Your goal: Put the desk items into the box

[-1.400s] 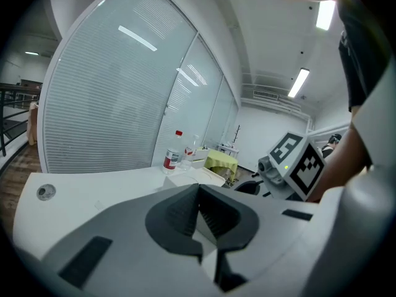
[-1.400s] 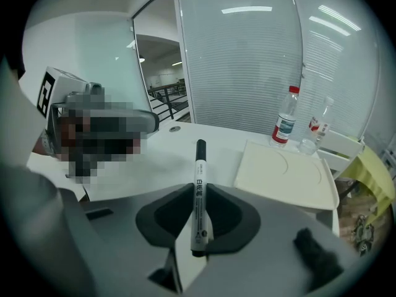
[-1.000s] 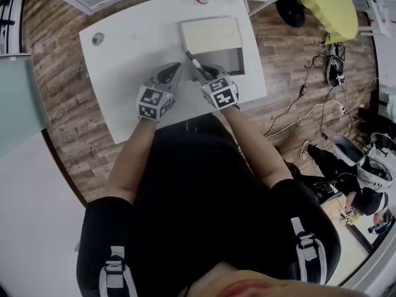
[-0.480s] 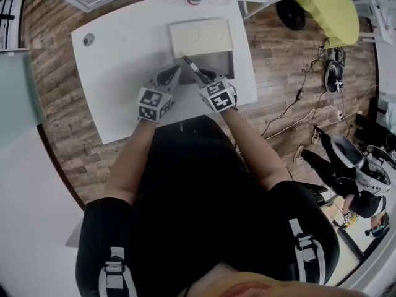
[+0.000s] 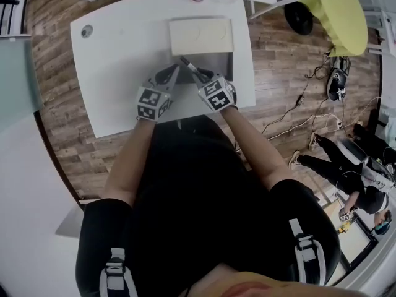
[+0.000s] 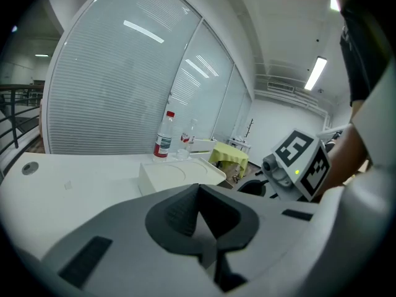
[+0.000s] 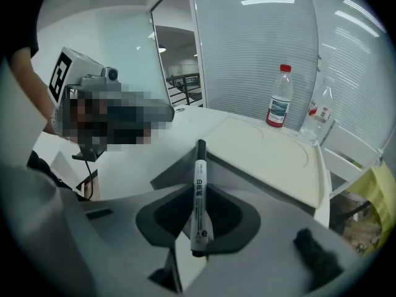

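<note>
A white marker with black caps [image 7: 200, 166] is clamped between the jaws of my right gripper [image 7: 199, 193], pointing away from me toward the box. In the head view the marker [image 5: 188, 65] sticks out over the front edge of the grey open box [image 5: 218, 61], whose cream lid [image 5: 201, 36] lies behind it. My right gripper [image 5: 199, 75] hovers at that front edge. My left gripper [image 5: 173, 73] is just to its left above the desk, and its jaws [image 6: 198, 190] meet with nothing between them. The cream lid [image 6: 176, 173] shows ahead of the left gripper.
The white desk [image 5: 124, 60] has a round cable hole [image 5: 86, 31] at its far left. Two water bottles [image 7: 279, 98] stand behind the box at the desk's back edge. A yellow-green table [image 5: 331, 8] and floor cables [image 5: 303, 104] lie to the right.
The head camera has shifted a little, so the desk sits lower left in frame. Both grippers keep the same pose by the box, the marker still held.
</note>
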Demonstrator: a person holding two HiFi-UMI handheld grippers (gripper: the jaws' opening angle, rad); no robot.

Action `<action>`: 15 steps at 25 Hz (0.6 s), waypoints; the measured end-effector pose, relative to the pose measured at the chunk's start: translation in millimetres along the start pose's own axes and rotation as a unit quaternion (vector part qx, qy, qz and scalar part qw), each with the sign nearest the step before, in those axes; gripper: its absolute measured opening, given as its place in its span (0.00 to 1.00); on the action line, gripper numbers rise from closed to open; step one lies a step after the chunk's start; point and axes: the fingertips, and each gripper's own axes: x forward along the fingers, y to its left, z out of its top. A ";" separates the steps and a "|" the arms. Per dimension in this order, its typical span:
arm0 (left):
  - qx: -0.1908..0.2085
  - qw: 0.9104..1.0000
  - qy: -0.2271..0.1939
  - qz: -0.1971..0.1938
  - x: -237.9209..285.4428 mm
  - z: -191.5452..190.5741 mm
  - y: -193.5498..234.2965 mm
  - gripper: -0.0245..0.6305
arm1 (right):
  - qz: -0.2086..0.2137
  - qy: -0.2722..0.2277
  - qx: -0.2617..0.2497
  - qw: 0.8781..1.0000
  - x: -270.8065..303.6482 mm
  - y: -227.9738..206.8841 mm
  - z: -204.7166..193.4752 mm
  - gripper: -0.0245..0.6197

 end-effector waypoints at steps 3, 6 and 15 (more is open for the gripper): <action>-0.003 1.000 0.001 0.009 0.6 -5.7 2.6 0.05 | 0.008 0.007 -0.009 1.000 7.9 -1.3 -4.1 0.15; -0.003 1.000 0.006 0.017 0.2 -12.3 7.0 0.05 | 0.014 0.017 -0.014 1.000 17.0 -1.7 -9.6 0.15; -0.006 0.999 0.009 0.034 3.2 -21.5 14.6 0.05 | 0.023 0.030 -0.027 0.999 34.9 -4.5 -15.0 0.15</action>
